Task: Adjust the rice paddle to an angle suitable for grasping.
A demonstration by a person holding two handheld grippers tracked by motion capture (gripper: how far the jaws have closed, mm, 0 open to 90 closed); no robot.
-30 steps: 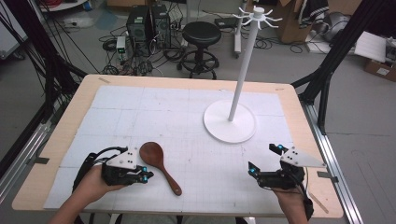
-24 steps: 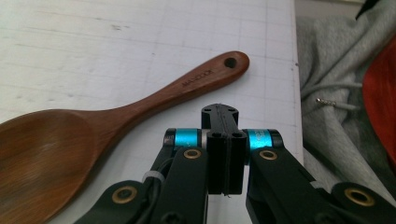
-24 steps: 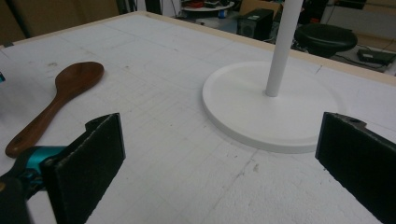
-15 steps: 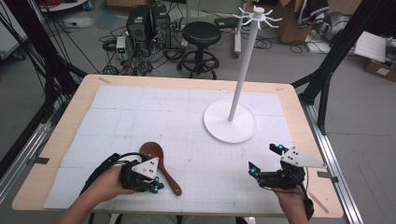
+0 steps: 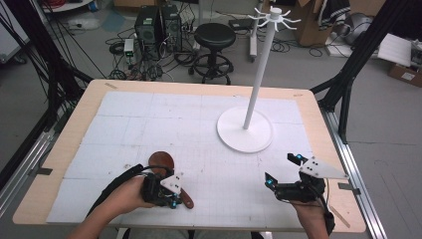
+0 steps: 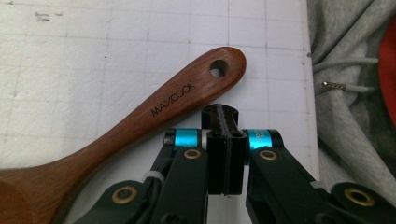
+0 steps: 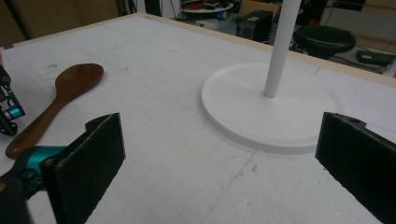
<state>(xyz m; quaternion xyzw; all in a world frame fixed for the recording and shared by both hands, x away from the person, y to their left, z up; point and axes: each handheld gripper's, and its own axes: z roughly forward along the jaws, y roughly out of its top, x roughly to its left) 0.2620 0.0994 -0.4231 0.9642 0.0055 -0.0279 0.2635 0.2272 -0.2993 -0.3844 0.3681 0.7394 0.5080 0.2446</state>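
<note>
- My left gripper (image 6: 223,140), pressed together, hovers just beside the spoon (image 6: 140,126): glossy brown wood, holed handle.
- Right gripper (image 5: 282,172) spread, well apart from it.
- Spoon lies on gridded white foam table (image 5: 149,124), near the stand (image 5: 245,130).

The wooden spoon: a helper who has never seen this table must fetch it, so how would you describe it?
On the white mat, look to the near left, at the shut left gripper. The wooden spoon lies flat beside it. It is the lone dark brown item, handle hole included, unlike the white stand.
</note>
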